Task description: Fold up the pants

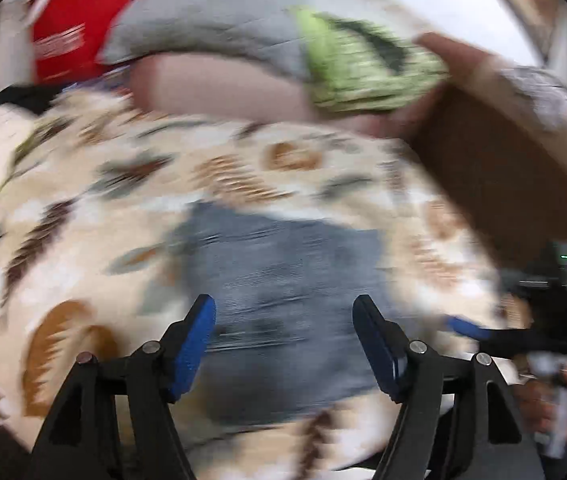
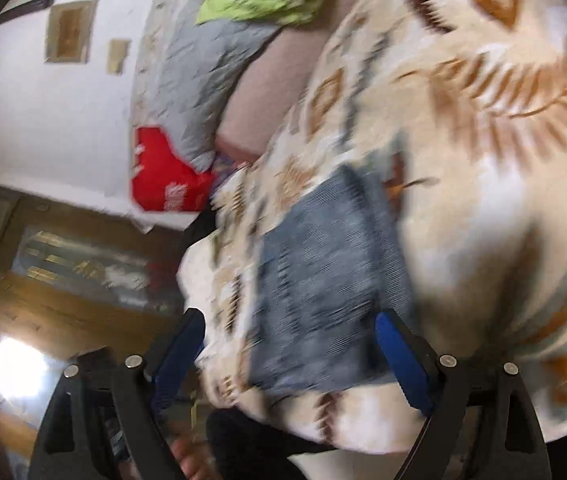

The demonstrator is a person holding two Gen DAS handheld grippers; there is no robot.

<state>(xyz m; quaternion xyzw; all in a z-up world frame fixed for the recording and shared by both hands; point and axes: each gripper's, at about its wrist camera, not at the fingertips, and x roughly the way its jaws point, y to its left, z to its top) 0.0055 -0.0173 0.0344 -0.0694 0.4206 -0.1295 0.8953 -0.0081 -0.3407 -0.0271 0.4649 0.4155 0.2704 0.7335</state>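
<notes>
Blue denim pants (image 1: pixel 283 288) lie folded into a compact rectangle on a cream bedspread with a leaf pattern (image 1: pixel 83 208). My left gripper (image 1: pixel 283 320) is open above the near part of the pants, holding nothing. The right gripper also shows at the right edge of the left wrist view (image 1: pixel 483 334), beside the pants. In the right wrist view the pants (image 2: pixel 323 280) lie ahead and my right gripper (image 2: pixel 289 340) is open over their near end, empty. Both views are motion-blurred.
A grey quilt (image 1: pixel 211 20), a green patterned cloth (image 1: pixel 363 64), a pink pillow (image 1: pixel 219 84) and a red bag (image 1: pixel 71 32) sit at the head of the bed. A brown headboard (image 1: pixel 495 184) is at right. The bed's edge (image 2: pixel 211 360) drops to the floor by a wooden door (image 2: pixel 63 312).
</notes>
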